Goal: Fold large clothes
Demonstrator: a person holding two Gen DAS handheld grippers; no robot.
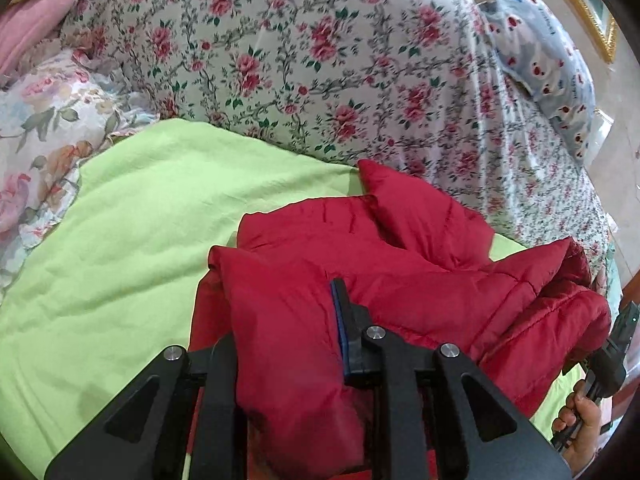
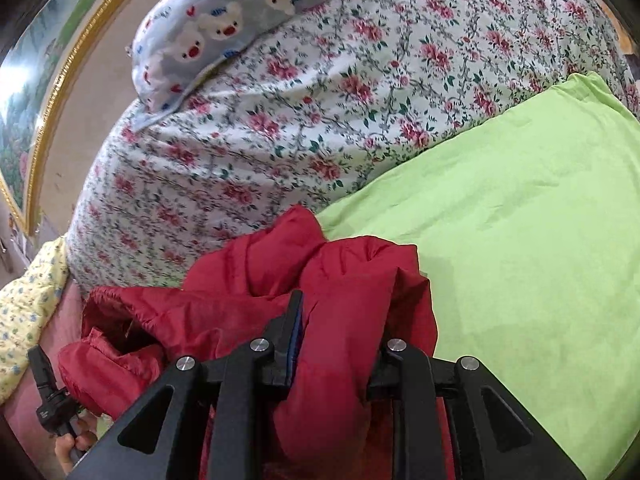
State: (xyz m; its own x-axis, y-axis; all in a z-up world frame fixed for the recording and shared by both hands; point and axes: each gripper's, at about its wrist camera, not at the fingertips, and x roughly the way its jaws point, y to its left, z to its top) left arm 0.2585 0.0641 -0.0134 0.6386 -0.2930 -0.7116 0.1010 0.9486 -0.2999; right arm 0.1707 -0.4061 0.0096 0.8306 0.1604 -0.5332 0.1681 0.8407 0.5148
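Clearly both the left gripper [image 1: 288, 344] and right gripper [image 2: 340, 344] pinch thick bunches of the red puffer jacket [image 1: 400, 264] above the green sheet [image 1: 140, 220], so the slick padding could slide free and spoil the fold.

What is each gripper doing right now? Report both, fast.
Left gripper: shut on the red jacket.
Right gripper: shut on the red jacket too.
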